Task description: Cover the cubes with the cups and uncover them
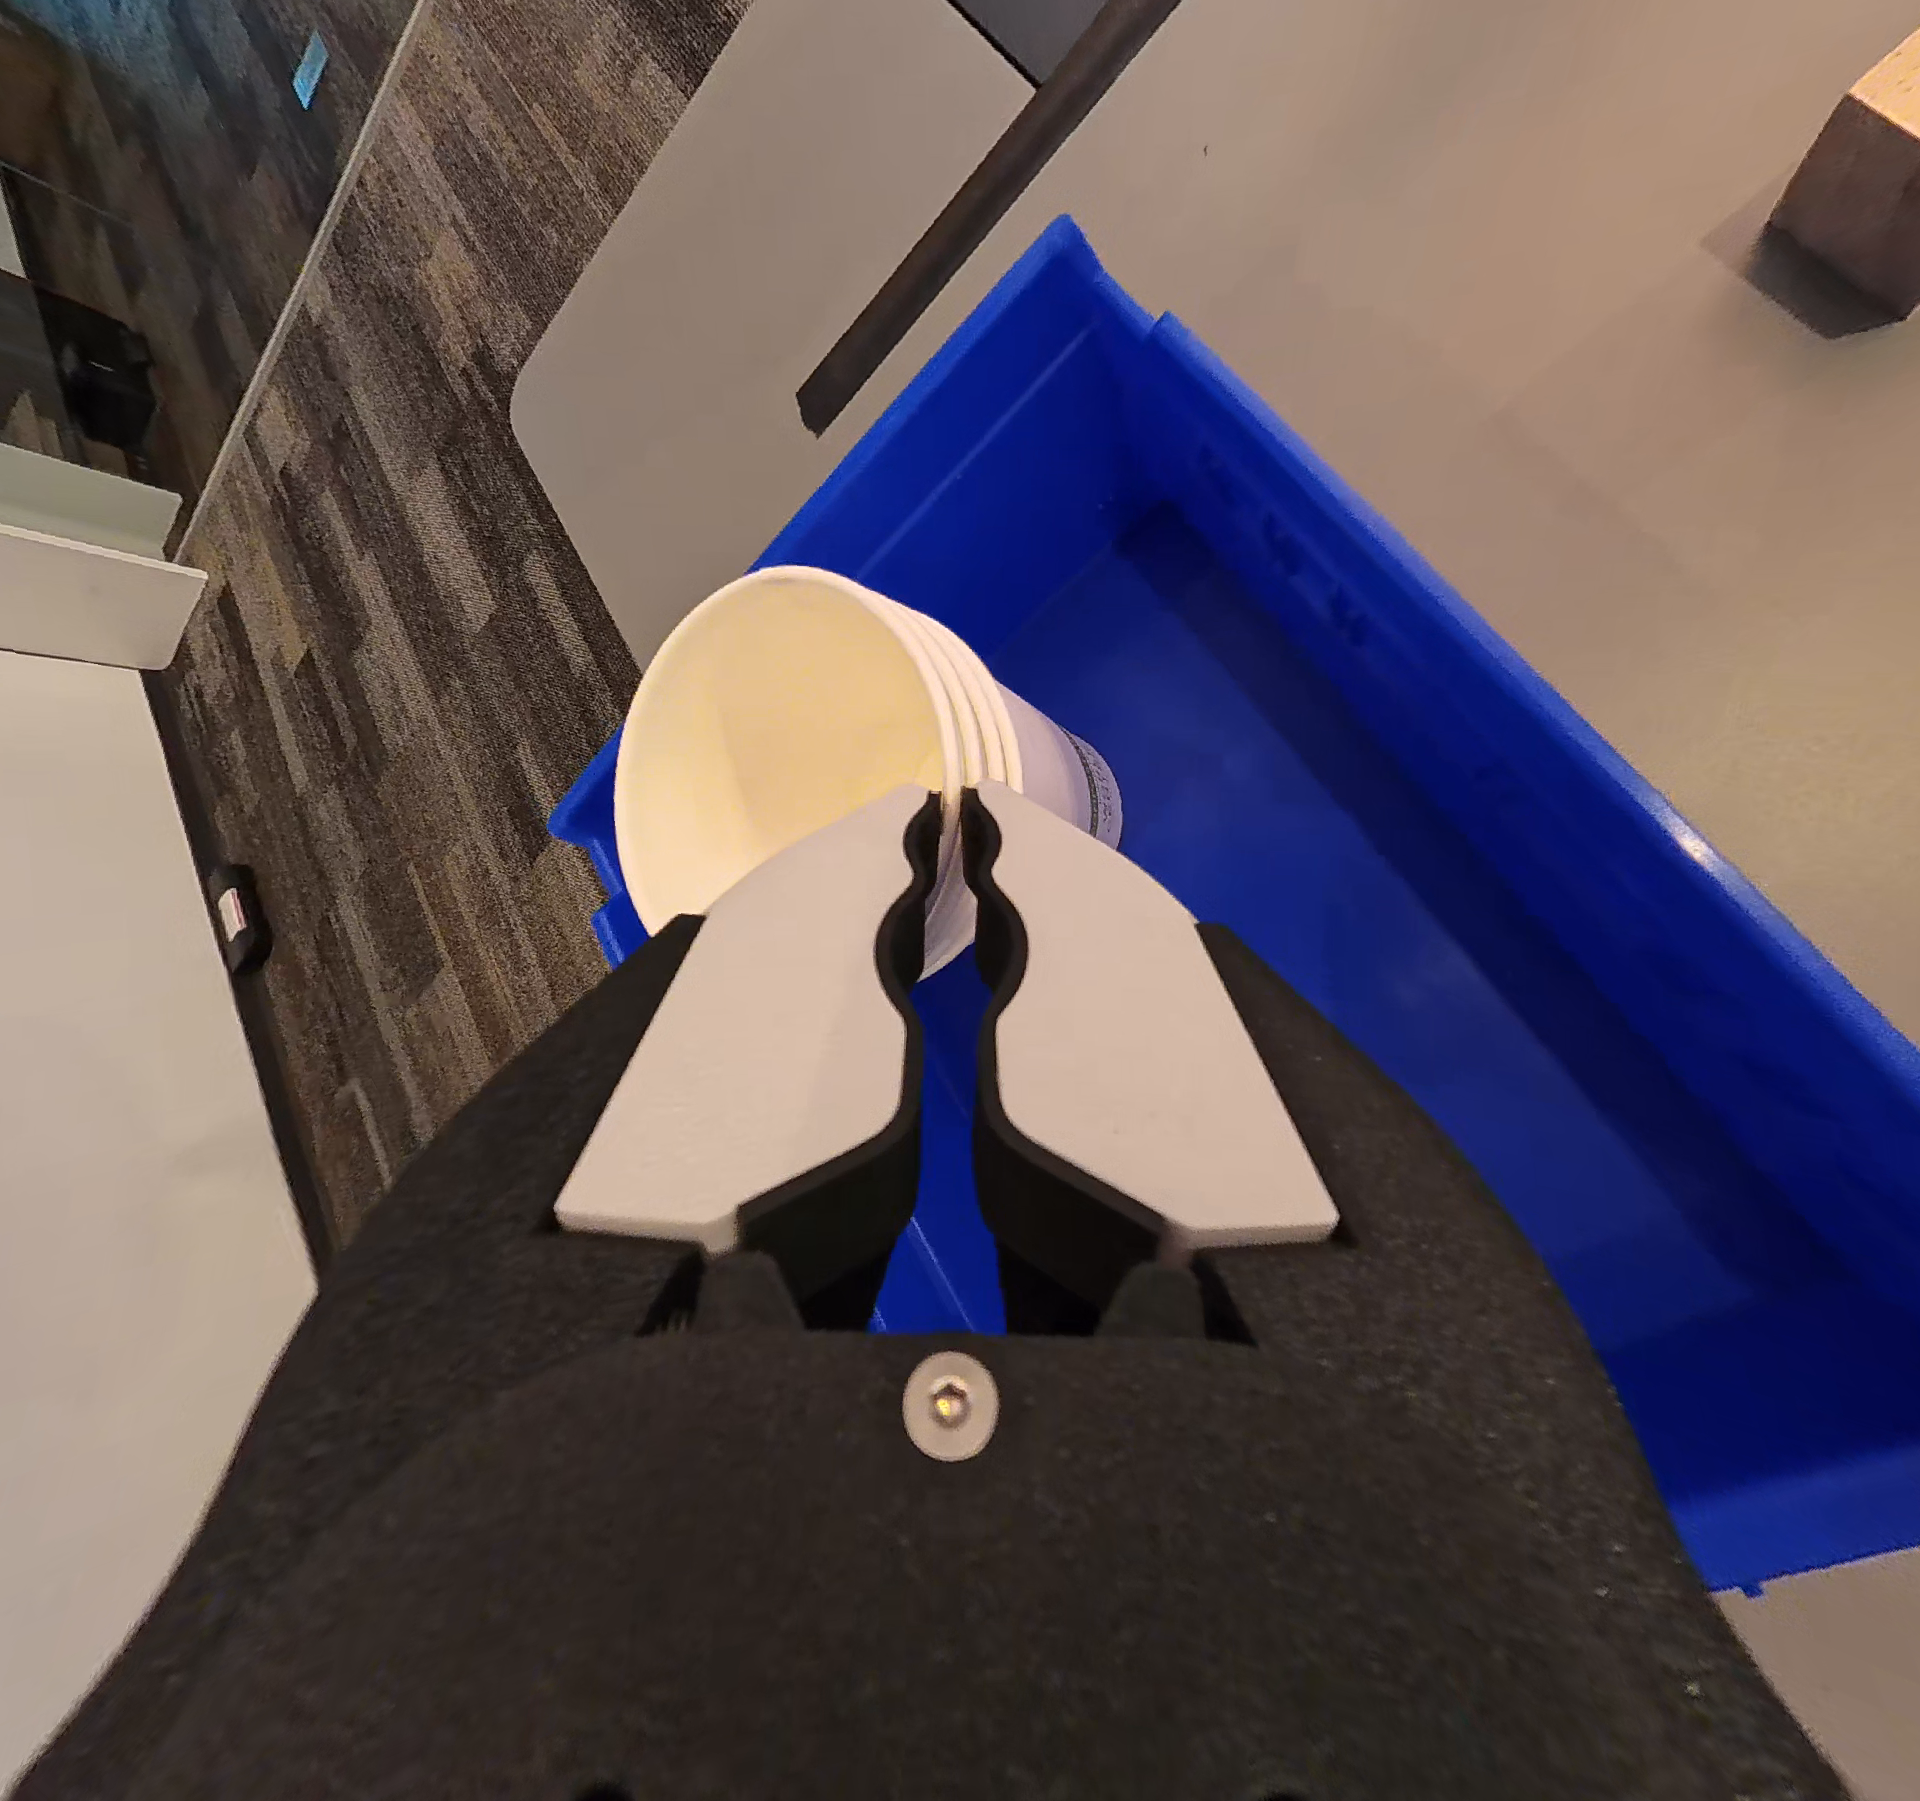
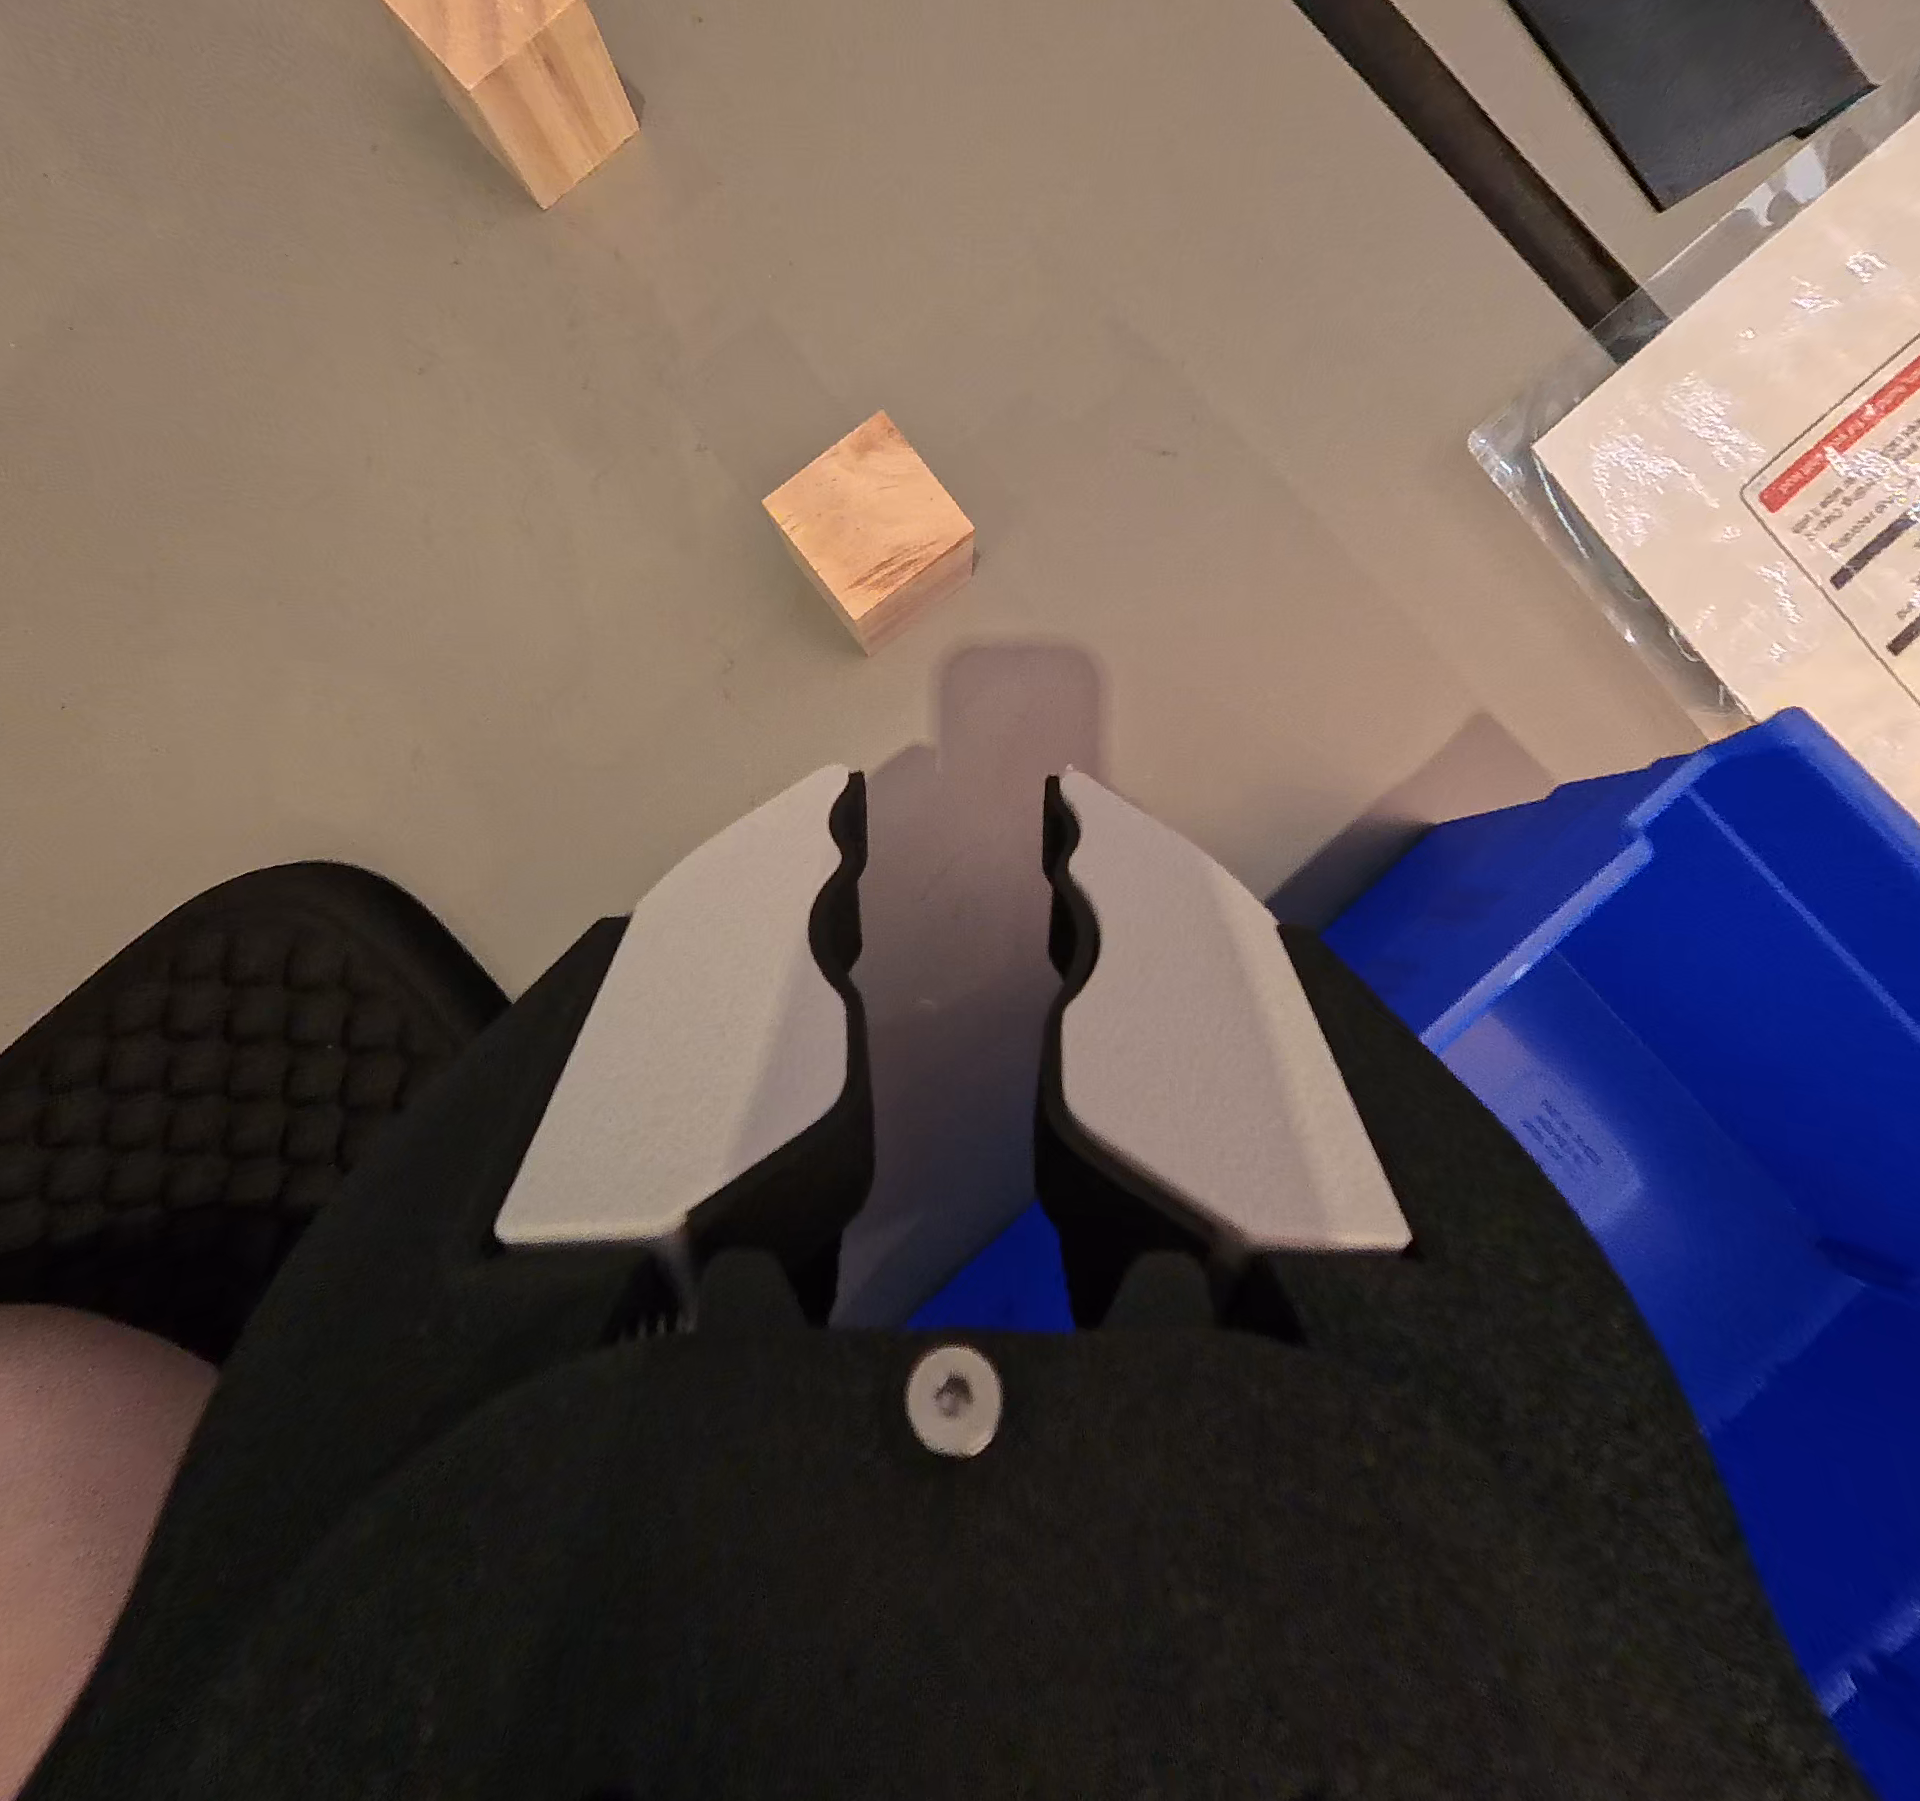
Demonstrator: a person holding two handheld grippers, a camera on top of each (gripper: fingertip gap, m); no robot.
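My left gripper (image 1: pixel 945 801) is shut on the rim of a stack of white paper cups (image 1: pixel 790 743), nested and tilted on their side over the near-left corner of a blue bin (image 1: pixel 1403 816). A wooden cube (image 1: pixel 1860 182) shows at the right edge of the left wrist view. In the right wrist view my right gripper (image 2: pixel 954 780) is open and empty above the grey table. One wooden cube (image 2: pixel 868 525) stands just ahead of its fingertips. A second wooden cube (image 2: pixel 509 47) stands farther off at the upper left.
The blue bin (image 2: pixel 1621 1076) sits to the right of my right gripper. A clear plastic bag with a printed sheet (image 2: pixel 1745 504) lies beyond it. A dark strip (image 1: pixel 1029 151) crosses the table. Carpeted floor (image 1: pixel 364 401) lies past the table edge. A black sleeve (image 2: pixel 187 1045) is at lower left.
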